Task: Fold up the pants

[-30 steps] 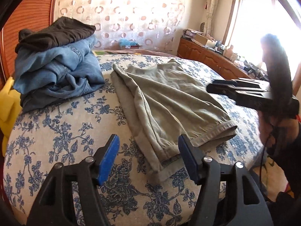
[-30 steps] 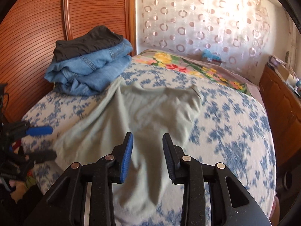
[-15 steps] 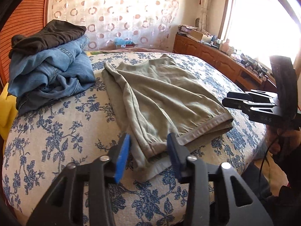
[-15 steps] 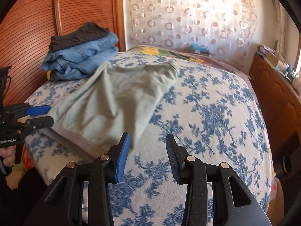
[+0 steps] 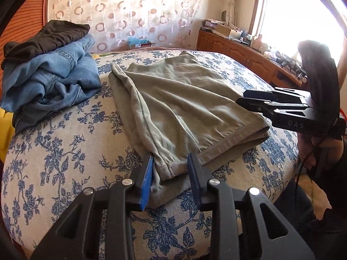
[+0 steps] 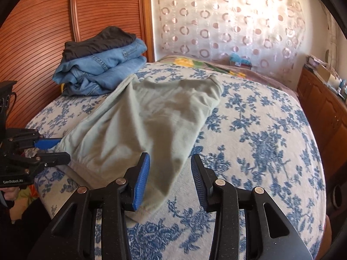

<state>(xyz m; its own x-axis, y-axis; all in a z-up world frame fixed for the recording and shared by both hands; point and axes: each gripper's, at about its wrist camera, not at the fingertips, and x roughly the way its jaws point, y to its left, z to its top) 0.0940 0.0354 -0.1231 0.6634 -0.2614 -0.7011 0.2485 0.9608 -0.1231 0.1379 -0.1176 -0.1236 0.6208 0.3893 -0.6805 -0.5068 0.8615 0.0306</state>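
Olive-green pants (image 5: pixel 184 108) lie flat on the blue-flowered bedcover (image 5: pixel 65 151), cuffs toward me. My left gripper (image 5: pixel 170 162) is at the near left cuff. Its jaws are closing, with the bunched cuff between the blue pads; the left pad touches the cloth. In the right wrist view the same gripper (image 6: pixel 61 149) straddles that cuff edge. My right gripper (image 6: pixel 170 164) hangs open just over the other cuff corner of the pants (image 6: pixel 141 130), its left pad above the cloth and its right pad above bare bedcover. It also shows from the side (image 5: pixel 241 98), held in a hand.
A stack of folded blue jeans with a dark garment on top (image 5: pixel 49 75) sits at the far left of the bed (image 6: pixel 104 65). A ribbed wooden wardrobe (image 6: pixel 43 32) stands behind it. A low wooden cabinet (image 5: pixel 238 54) runs along the right wall.
The left gripper came forward onto the cuff and its jaws narrowed around it. The right gripper moved from over the middle of the pants down to their near right corner.
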